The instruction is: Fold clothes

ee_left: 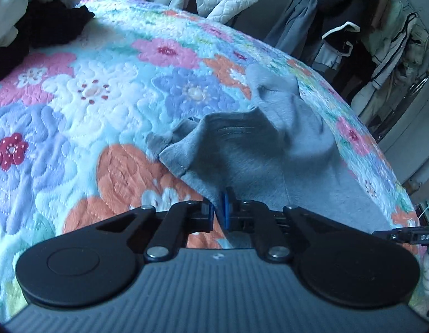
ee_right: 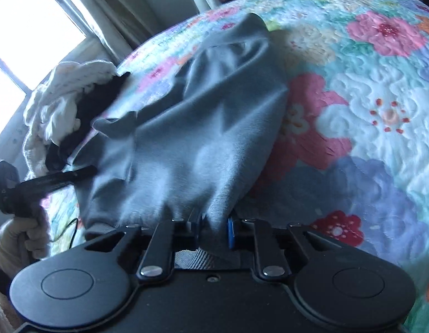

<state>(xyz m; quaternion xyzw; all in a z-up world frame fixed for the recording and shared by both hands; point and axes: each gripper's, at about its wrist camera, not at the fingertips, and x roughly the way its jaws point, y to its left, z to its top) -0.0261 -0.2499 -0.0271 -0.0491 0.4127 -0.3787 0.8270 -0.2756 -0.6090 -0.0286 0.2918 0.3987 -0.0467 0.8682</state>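
Note:
A grey garment (ee_left: 269,144) lies crumpled on a bed under a floral quilt (ee_left: 89,105). My left gripper (ee_left: 221,208) is shut on a fold of its near edge, with cloth pinched between the blue pads. In the right wrist view the same grey garment (ee_right: 192,138) stretches away from me, and my right gripper (ee_right: 214,227) is shut on a bunched hem of it. The left gripper (ee_right: 86,170) shows there at the garment's left edge, held by a hand in a light glove (ee_right: 20,236). The right gripper's tip (ee_left: 408,236) peeks in at the left wrist view's right edge.
A heap of white and black clothes (ee_left: 34,8) sits on the quilt's far left corner, also seen as the clothes heap (ee_right: 67,105) near a bright window (ee_right: 25,33). Hanging garments on a rack (ee_left: 353,27) line the wall beyond the bed. A thin cable (ee_right: 73,230) trails near the bed edge.

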